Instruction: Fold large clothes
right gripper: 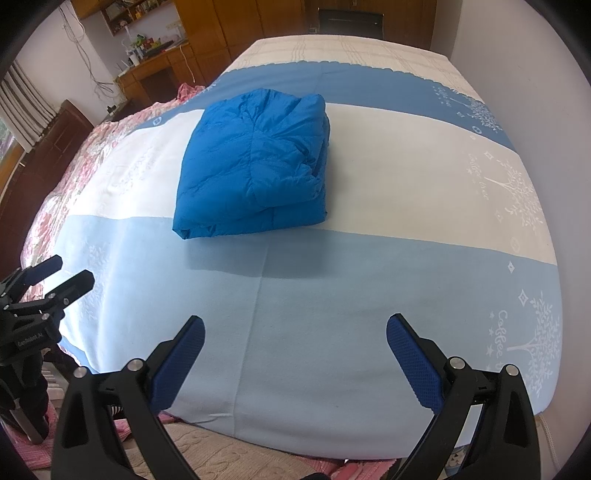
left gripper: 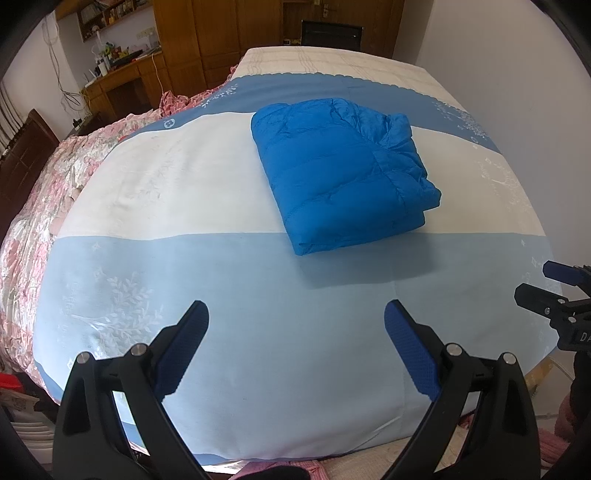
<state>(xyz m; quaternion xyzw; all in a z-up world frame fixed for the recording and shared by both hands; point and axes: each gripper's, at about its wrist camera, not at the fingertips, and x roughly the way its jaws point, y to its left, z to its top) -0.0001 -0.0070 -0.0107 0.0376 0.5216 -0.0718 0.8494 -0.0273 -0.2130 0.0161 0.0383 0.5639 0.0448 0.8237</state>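
Observation:
A blue padded jacket (left gripper: 343, 173) (right gripper: 255, 166) lies folded into a thick rectangular bundle on the white band of the bed cover. My left gripper (left gripper: 295, 314) hovers open over the pale blue band near the bed's front edge, well short of the jacket, nothing between its fingers. My right gripper (right gripper: 295, 325) is likewise open and empty, held back from the jacket. Each gripper shows in the other's view: the right gripper (left gripper: 535, 280) at the far right edge, the left gripper (right gripper: 72, 269) at the far left, both with fingers apart.
The bed cover (left gripper: 229, 277) has blue, white and pale blue bands. A pink floral quilt (left gripper: 44, 192) is bunched along the bed's left side. A wooden desk (left gripper: 122, 77) with clutter, wardrobes and a dark chair (left gripper: 330, 35) stand beyond. A white wall (right gripper: 535, 92) borders the right.

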